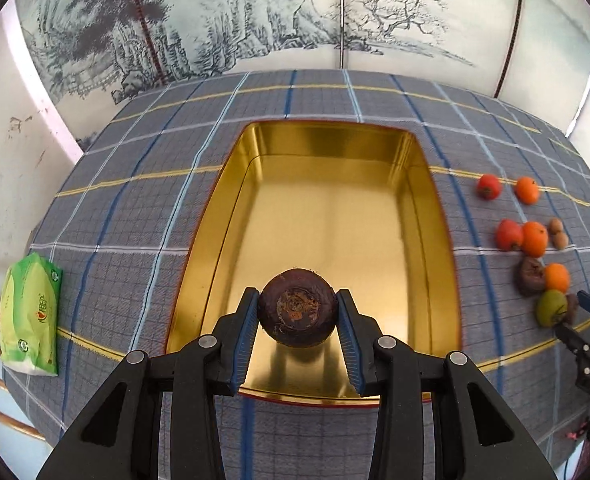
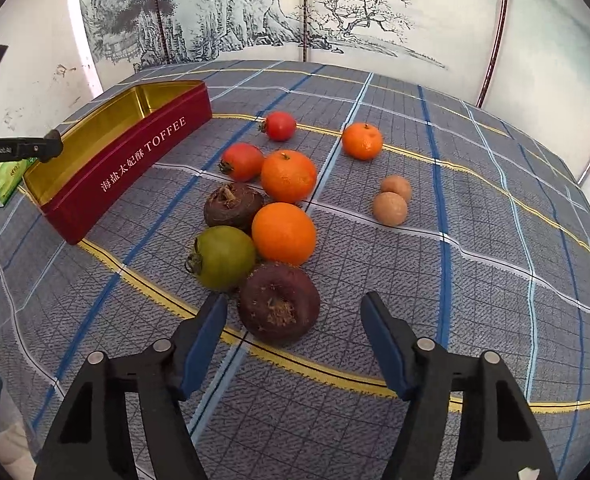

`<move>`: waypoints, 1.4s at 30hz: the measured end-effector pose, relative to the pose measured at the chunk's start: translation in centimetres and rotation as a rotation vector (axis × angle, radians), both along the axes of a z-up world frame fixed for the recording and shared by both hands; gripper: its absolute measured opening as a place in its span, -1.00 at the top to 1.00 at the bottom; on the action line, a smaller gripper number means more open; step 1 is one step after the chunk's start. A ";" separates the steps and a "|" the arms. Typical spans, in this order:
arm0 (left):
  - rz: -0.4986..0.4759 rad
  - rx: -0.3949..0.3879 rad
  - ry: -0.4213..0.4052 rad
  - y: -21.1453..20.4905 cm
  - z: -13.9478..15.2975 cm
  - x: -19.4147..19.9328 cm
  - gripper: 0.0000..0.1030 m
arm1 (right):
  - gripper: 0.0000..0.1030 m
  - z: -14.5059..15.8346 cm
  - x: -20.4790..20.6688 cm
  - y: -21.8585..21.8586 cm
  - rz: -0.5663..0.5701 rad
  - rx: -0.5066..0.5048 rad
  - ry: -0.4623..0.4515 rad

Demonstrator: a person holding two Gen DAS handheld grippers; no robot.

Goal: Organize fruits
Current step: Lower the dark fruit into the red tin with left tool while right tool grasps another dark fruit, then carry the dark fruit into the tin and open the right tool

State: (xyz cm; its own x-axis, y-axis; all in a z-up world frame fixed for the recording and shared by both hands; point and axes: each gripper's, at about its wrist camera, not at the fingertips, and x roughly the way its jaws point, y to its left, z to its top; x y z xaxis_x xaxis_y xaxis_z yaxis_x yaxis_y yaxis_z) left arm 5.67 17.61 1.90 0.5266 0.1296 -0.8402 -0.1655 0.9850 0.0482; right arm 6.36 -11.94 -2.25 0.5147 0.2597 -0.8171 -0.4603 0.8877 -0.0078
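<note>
Gold-lined toffee tin (image 1: 331, 184) mid-frame holds nothing, left gripper (image 1: 298, 314) pinching a dark purple-brown round fruit (image 1: 297, 312) above it, right gripper (image 2: 293, 316) gaping wide.

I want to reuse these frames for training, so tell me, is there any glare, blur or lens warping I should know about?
Left wrist view: the gold tin throws broad bright reflections off its floor, the held dark fruit is sharp, and the plaid cloth bulges from fisheye warping. Right wrist view: even, soft light, short shadows under the oranges, focus crisp; dark vignette in the corners.
</note>
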 end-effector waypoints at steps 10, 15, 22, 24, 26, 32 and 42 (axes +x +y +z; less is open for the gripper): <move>0.020 -0.006 0.044 1.3 -1.7 0.5 0.23 | 0.10 -0.4 0.2 0.5 0.005 0.016 0.031; 0.028 -0.007 0.064 1.5 -2.4 0.7 0.23 | 0.23 -0.6 0.3 0.4 0.006 0.025 0.044; 0.050 -0.015 0.094 2.0 -3.5 1.0 0.23 | 0.24 -0.2 0.3 -0.1 -0.012 0.042 0.042; 0.051 -0.015 0.098 2.0 -3.6 1.0 0.23 | 0.24 0.1 0.3 -0.3 -0.018 0.047 0.037; 0.053 -0.010 0.097 2.0 -3.7 1.0 0.23 | 0.24 0.3 0.4 -0.5 -0.026 0.049 0.033; 0.053 -0.013 0.089 2.1 -3.8 1.0 0.21 | 0.24 1.2 0.6 -0.9 -0.042 0.061 0.018; 0.025 -0.045 -0.015 1.8 -1.1 -0.6 -0.19 | 0.24 2.6 1.1 -0.3 -0.032 0.064 -0.011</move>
State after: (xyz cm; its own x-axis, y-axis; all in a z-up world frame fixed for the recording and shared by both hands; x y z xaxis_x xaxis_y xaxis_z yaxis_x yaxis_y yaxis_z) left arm 5.03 19.39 0.80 0.5362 0.1048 -0.8376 -0.1903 0.9817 0.0010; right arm 7.46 -12.19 0.38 0.5322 0.2943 -0.7938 -0.4314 0.9010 0.0448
